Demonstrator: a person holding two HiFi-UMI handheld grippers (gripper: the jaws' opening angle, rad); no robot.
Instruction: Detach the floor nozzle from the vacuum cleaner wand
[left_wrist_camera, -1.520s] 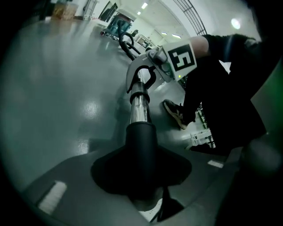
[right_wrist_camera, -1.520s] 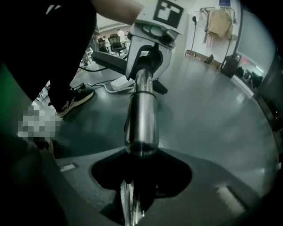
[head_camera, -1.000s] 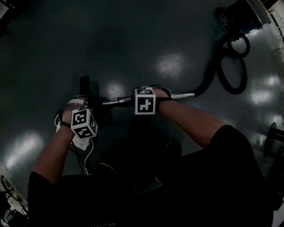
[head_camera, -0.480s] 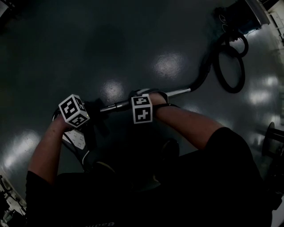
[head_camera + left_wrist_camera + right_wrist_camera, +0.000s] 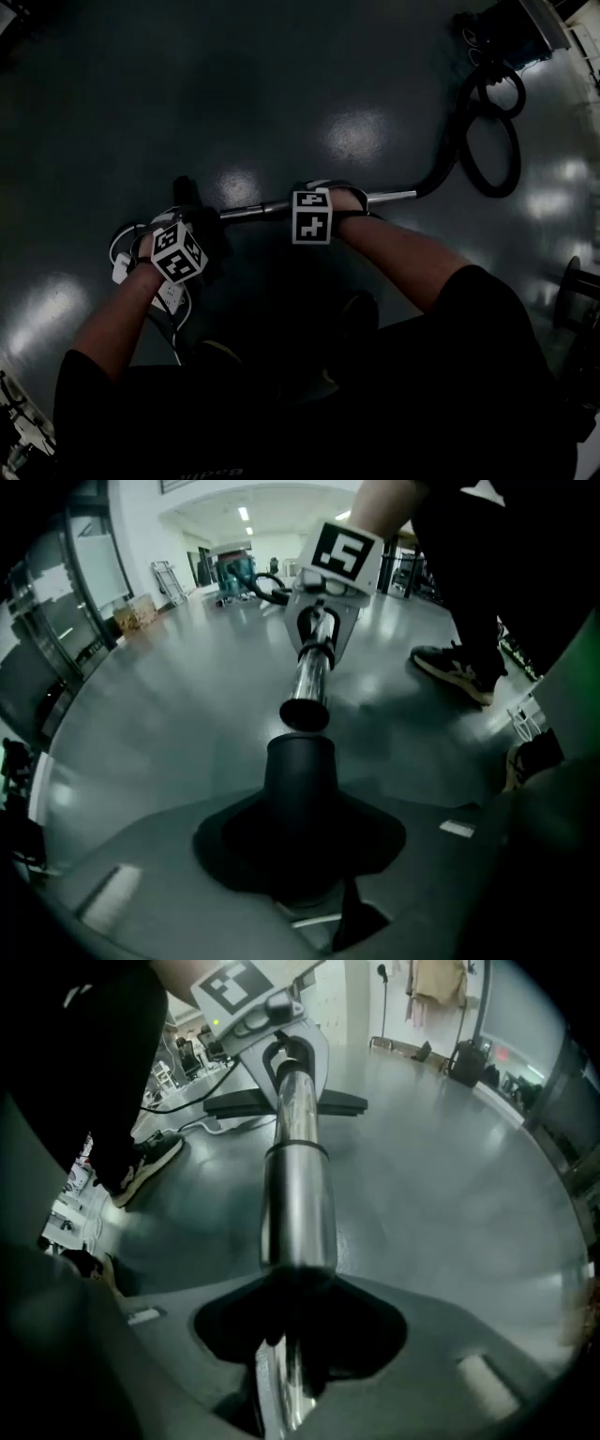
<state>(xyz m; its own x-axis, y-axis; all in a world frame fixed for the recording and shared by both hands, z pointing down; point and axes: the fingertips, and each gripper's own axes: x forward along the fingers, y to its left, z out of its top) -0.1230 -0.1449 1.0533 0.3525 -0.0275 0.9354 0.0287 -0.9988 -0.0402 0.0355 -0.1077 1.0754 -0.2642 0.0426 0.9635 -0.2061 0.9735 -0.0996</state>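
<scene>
- The left gripper (image 5: 281,1054) is clamped on the black neck of the floor nozzle (image 5: 300,789), right at the wand's lower end. Its jaws stand part-way apart around that neck.
- The right gripper (image 5: 319,621) is closed round the chrome wand (image 5: 298,1194), a little further up the wand from the left one. Its jaws are also held part-way apart by the tube.
- In the left gripper view the wand's end shows as a dark oval just above the mouth of the neck. The joint therefore looks parted, or barely so, but the head view is too dark to confirm it.
- Judged from this, the grip and the pull are done or nearly done. What is left is to draw the nozzle clear of the wand and set it down.
- The nozzle's flat head (image 5: 234,1105) lies on the floor (image 5: 281,94) beyond the wand's lower end. The hose (image 5: 487,141) coils beyond the wand's upper end.
- Against half a second earlier, the left gripper's marker cube sits lower and has rolled, and the wand lies nearer level across the head view instead of slanting.
- Against a second earlier, both grippers and the wand are in almost the same places, and the hose has not shifted.
</scene>
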